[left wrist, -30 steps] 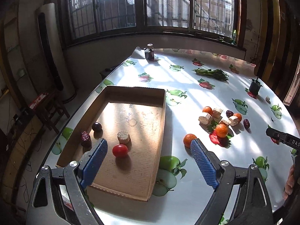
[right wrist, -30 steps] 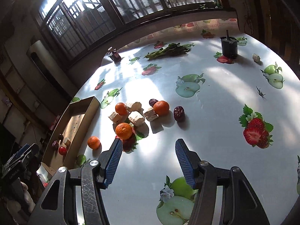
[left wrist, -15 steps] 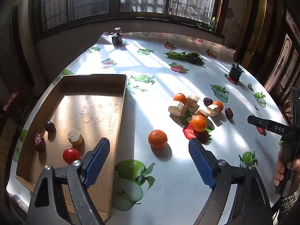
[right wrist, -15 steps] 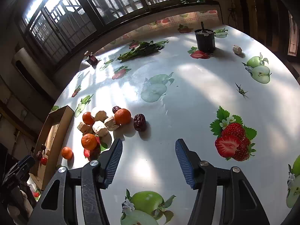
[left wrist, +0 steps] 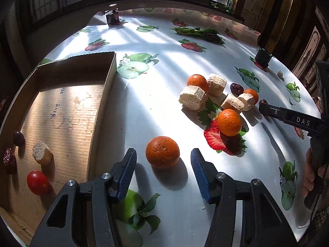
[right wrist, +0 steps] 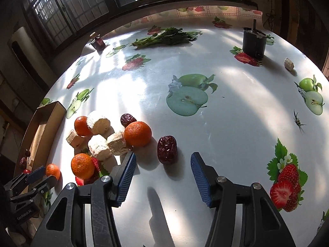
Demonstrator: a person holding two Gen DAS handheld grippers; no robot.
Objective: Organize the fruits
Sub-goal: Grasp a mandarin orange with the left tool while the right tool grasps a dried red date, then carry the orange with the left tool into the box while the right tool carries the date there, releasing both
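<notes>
In the left wrist view a lone orange lies on the fruit-print tablecloth between the blue pads of my left gripper. Its jaws are closing and neither pad touches the fruit. In the right wrist view a wrinkled red date lies just ahead of my right gripper. Those jaws are closing too, with gaps on both sides. Left of the date sits a cluster of oranges and pale chunks. A cardboard tray at the left holds a cherry tomato, a pale chunk, a grape and a date.
A black cup stands at the far right, a bunch of green vegetables at the back, and a small dark jar near the far left edge. A small pale lump lies beside the cup. A hand holds the right gripper.
My left gripper swung right from over the tray and sank around the lone orange, its jaws narrowing. My right gripper dropped toward the red date and its jaws narrowed a little.
</notes>
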